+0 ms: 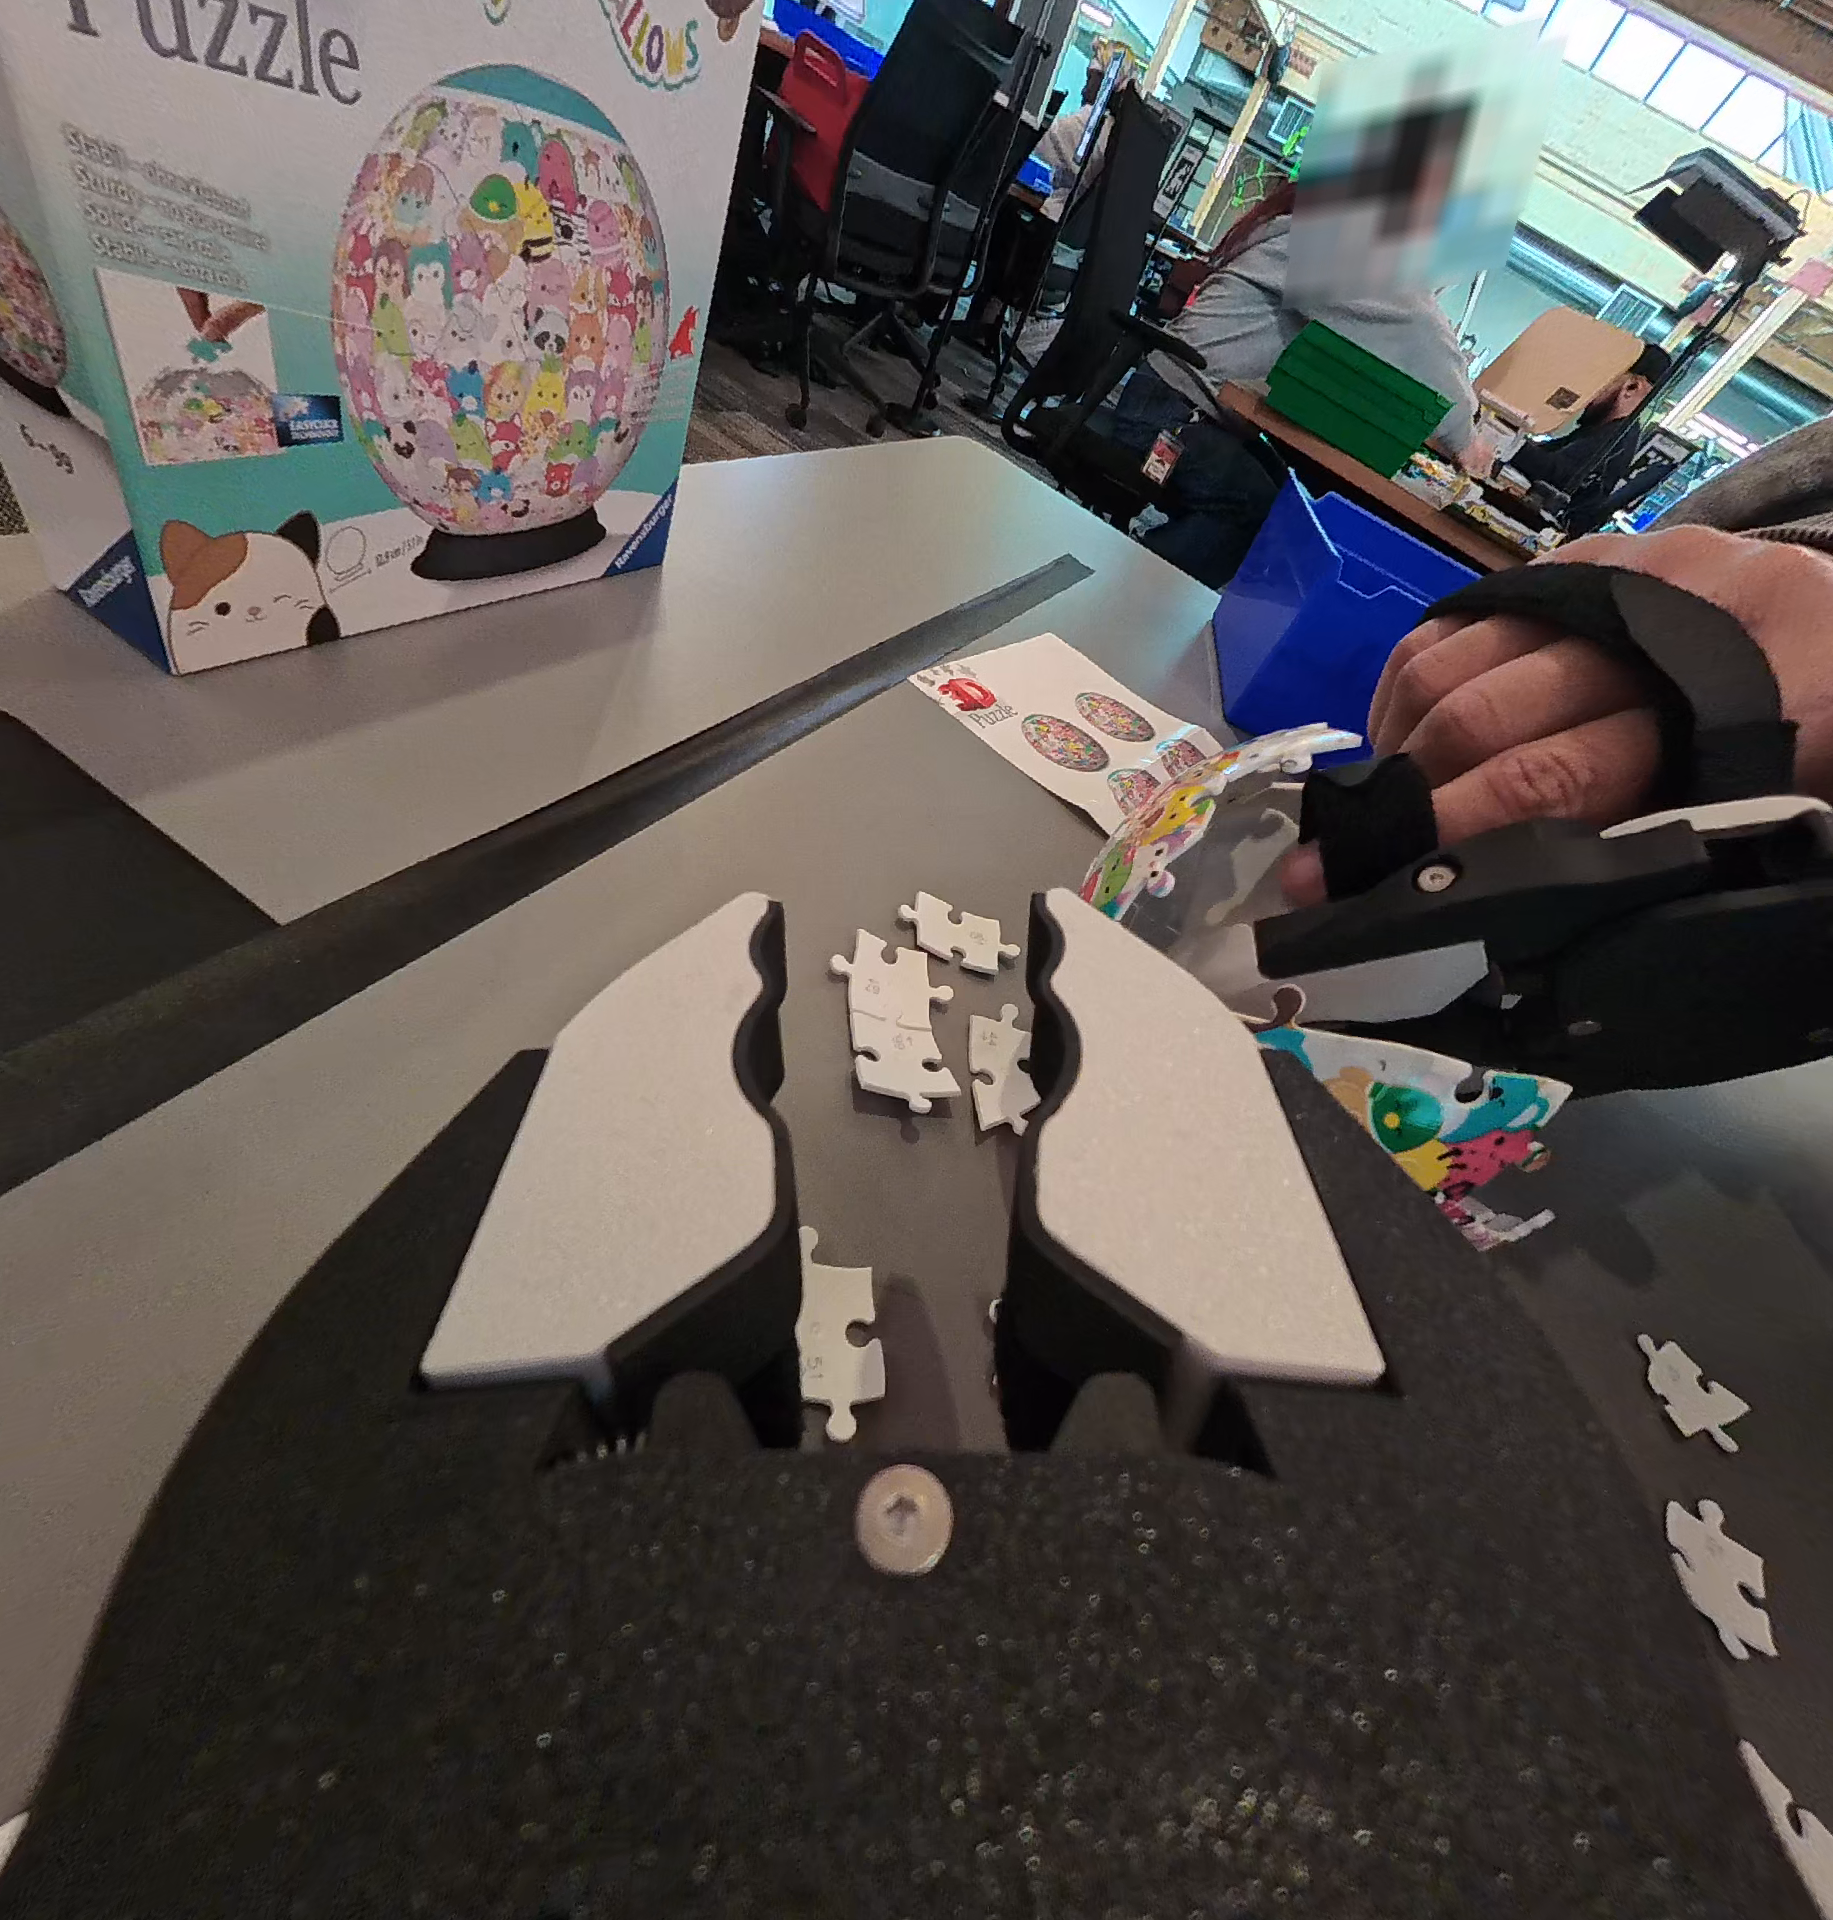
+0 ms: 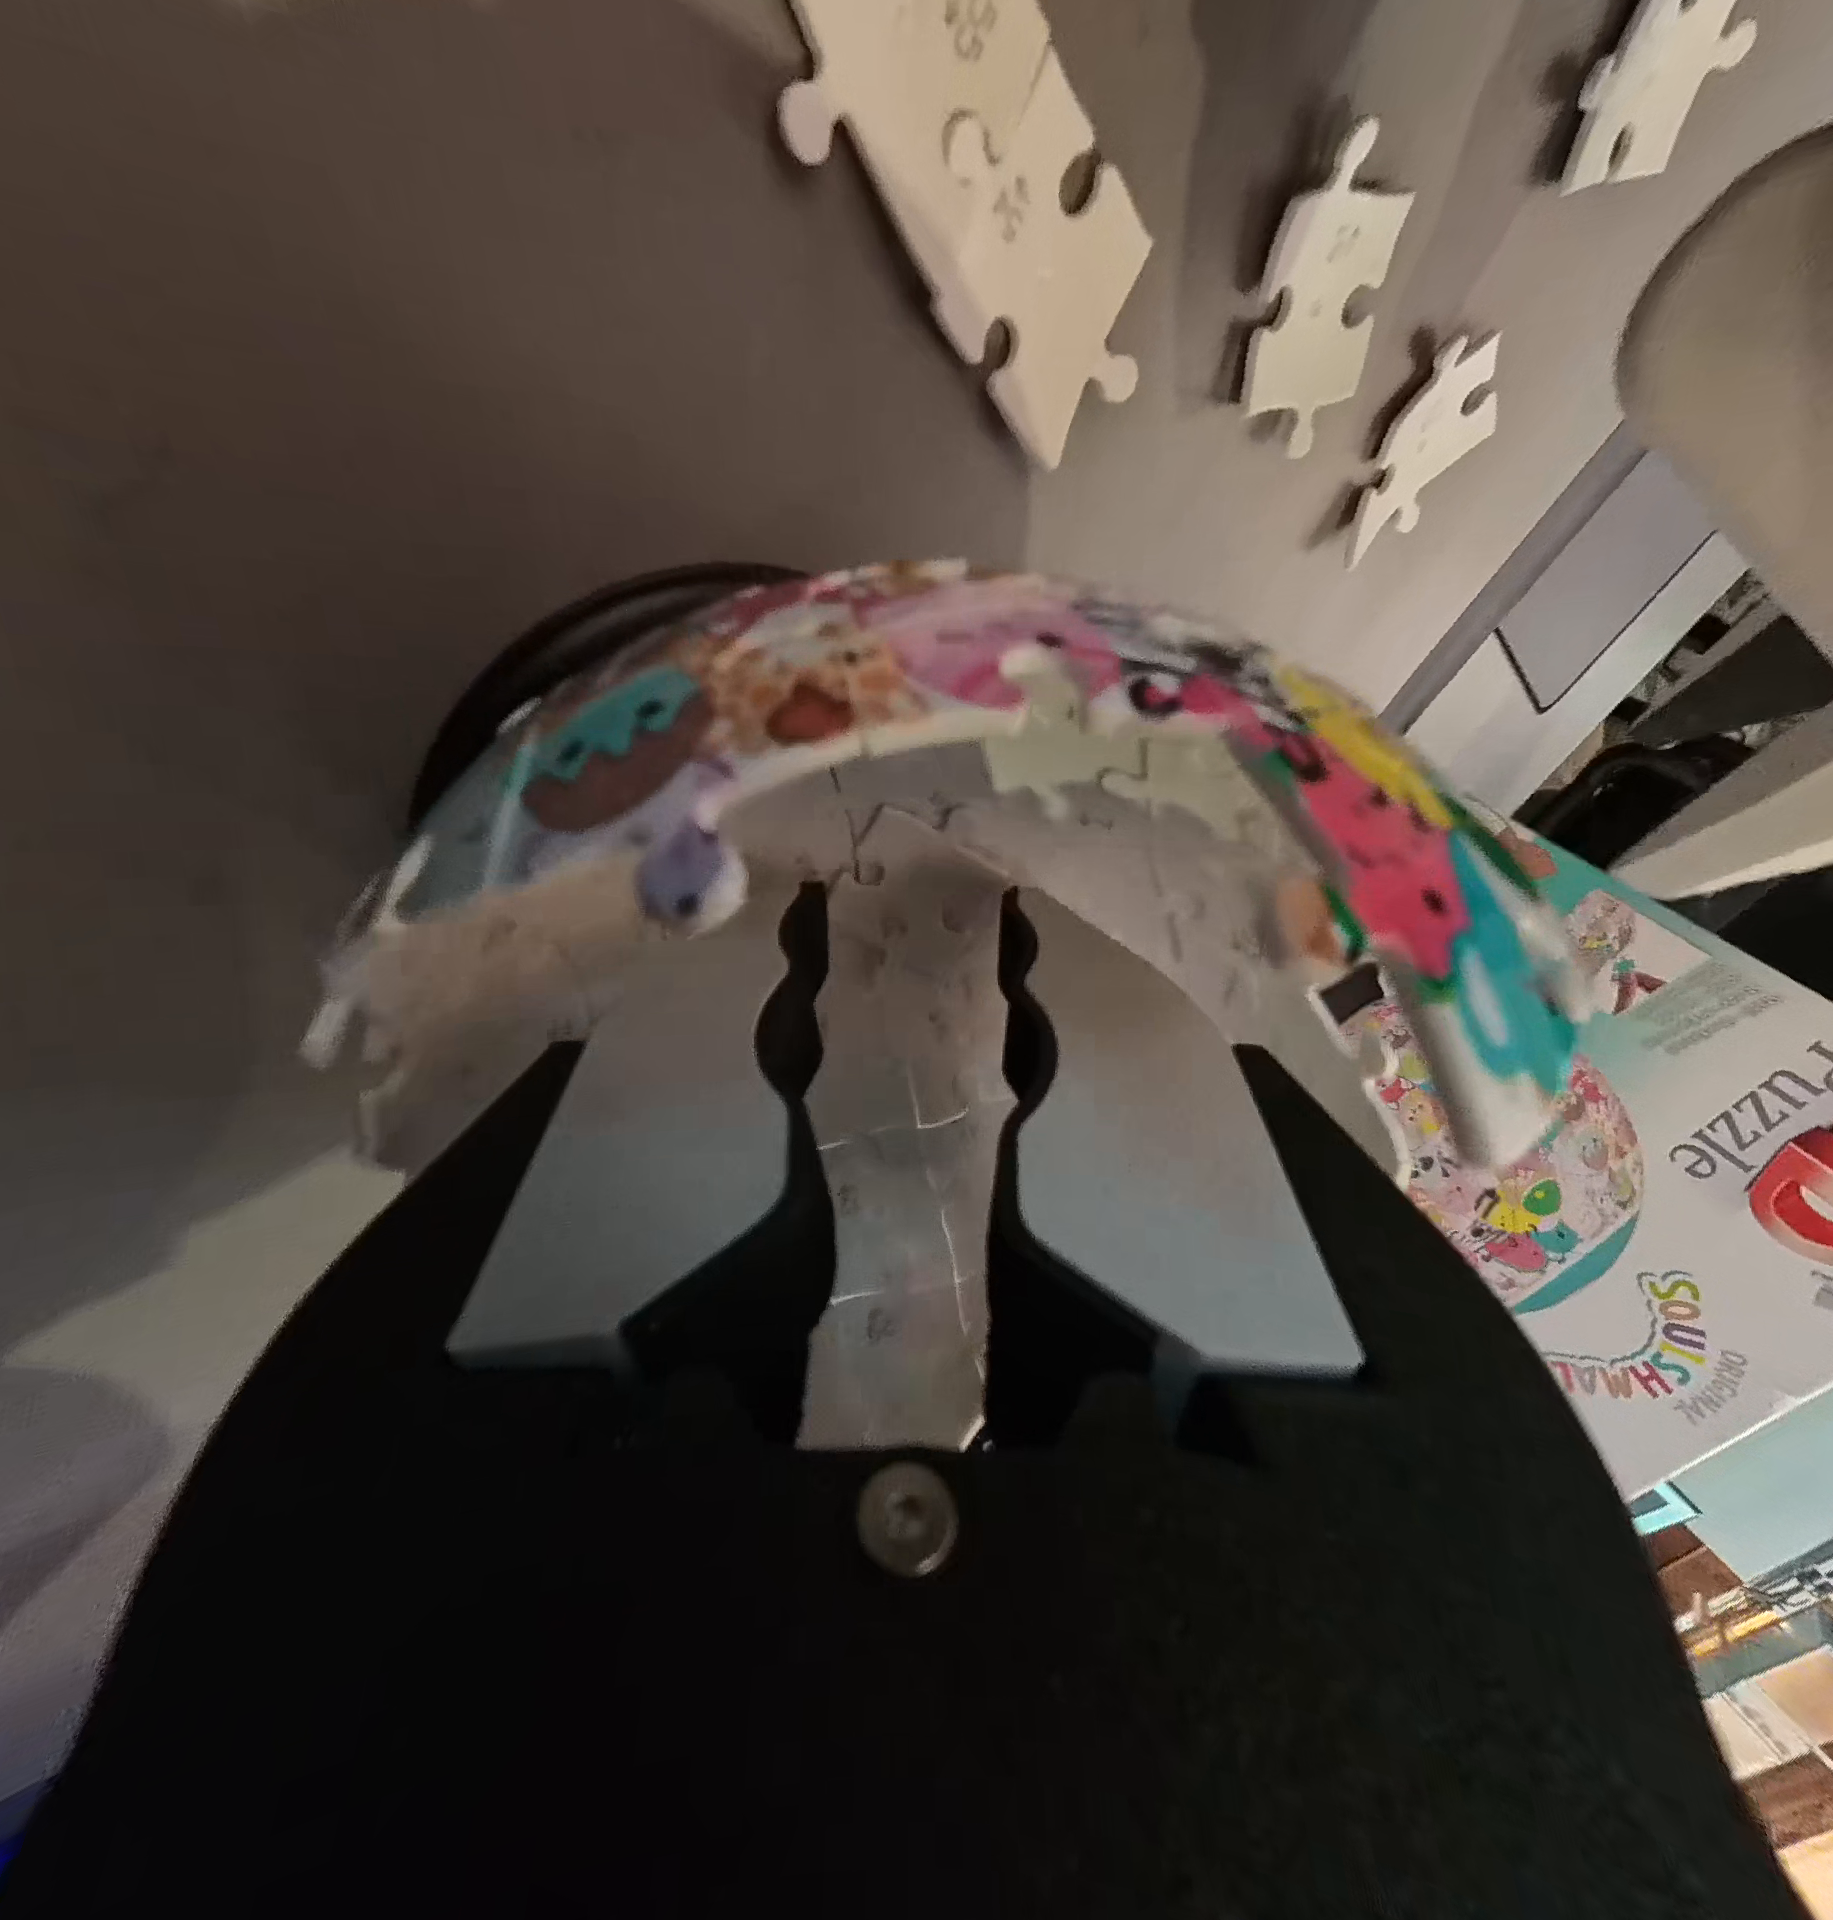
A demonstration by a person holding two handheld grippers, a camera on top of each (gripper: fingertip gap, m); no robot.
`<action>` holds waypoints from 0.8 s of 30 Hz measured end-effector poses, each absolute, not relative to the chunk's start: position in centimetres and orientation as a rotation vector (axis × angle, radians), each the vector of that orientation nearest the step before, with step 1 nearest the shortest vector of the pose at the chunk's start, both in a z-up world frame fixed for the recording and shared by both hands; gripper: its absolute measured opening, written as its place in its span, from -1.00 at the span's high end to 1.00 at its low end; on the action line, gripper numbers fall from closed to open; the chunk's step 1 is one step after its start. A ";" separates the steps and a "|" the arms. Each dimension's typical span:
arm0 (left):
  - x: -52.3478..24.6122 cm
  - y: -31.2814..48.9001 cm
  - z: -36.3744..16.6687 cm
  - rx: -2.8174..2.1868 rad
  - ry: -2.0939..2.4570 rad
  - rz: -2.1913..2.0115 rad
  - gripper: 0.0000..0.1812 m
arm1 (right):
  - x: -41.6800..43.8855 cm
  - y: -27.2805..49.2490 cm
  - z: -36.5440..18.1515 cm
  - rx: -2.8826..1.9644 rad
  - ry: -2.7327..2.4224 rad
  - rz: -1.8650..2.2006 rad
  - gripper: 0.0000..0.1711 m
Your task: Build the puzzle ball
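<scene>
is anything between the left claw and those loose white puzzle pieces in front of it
Nothing visible. The left claw is open and the joined white pieces lie on the grey table right between its fingertips. The curved puzzle section held in the right claw sits off to the right side.

the left black gripper with grey finger pads (image 1: 907, 1023) fills the lower centre, jaws parted. the right black gripper (image 1: 1267, 940), gripped by a strapped hand (image 1: 1577, 696) at right, is clamped shut.
</scene>
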State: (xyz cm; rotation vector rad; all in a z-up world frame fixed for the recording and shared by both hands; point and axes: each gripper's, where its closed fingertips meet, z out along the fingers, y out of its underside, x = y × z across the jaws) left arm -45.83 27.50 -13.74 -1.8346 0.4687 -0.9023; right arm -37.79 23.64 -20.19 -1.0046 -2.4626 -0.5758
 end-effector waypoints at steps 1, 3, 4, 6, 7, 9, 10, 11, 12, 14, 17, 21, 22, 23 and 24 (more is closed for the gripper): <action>-45.8 27.5 -13.7 -1.835 0.469 -0.901 0.52 | -37.8 23.7 -20.3 -1.002 -2.466 -0.579 0.63; -45.8 27.5 -13.8 -1.835 0.470 -0.901 0.52 | -37.9 23.8 -20.3 -1.002 -2.470 -0.579 0.64; -45.8 27.5 -13.8 -1.835 0.470 -0.901 0.52 | -38.0 23.9 -20.3 -1.006 -2.469 -0.577 0.64; -45.8 27.5 -13.8 -1.835 0.470 -0.903 0.52 | -37.9 24.0 -20.3 -1.015 -2.472 -0.577 0.64; -45.8 27.5 -13.8 -1.835 0.471 -0.903 0.52 | -37.9 24.1 -20.3 -1.014 -2.472 -0.576 0.64; -45.8 27.5 -13.8 -1.836 0.472 -0.903 0.52 | -37.9 24.0 -20.4 -1.005 -2.477 -0.571 0.65; -45.8 27.5 -13.8 -1.836 0.472 -0.904 0.52 | -37.8 24.0 -20.4 -1.006 -2.480 -0.567 0.66; -45.7 27.5 -13.8 -1.837 0.473 -0.904 0.52 | -37.8 24.0 -20.4 -1.006 -2.481 -0.565 0.67; -45.7 27.5 -13.8 -1.837 0.474 -0.903 0.52 | -37.8 24.0 -20.4 -1.006 -2.482 -0.564 0.66; -45.7 27.5 -13.8 -1.836 0.473 -0.902 0.52 | -37.8 24.0 -20.4 -1.000 -2.484 -0.564 0.67; -45.8 27.5 -13.8 -1.836 0.473 -0.904 0.52 | -37.7 24.2 -20.3 -0.992 -2.479 -0.580 0.67; -45.7 27.5 -13.8 -1.837 0.473 -0.904 0.52 | -37.7 24.3 -19.8 -0.967 -2.465 -0.589 0.67; -45.7 27.5 -13.8 -1.837 0.472 -0.904 0.52 | -37.8 24.1 -19.5 -0.965 -2.459 -0.576 0.67; -45.8 27.5 -13.8 -1.837 0.472 -0.904 0.52 | -37.8 23.9 -19.2 -0.966 -2.456 -0.561 0.67; -45.8 27.5 -13.7 -1.836 0.471 -0.903 0.52 | -37.8 23.7 -18.7 -0.966 -2.451 -0.551 0.67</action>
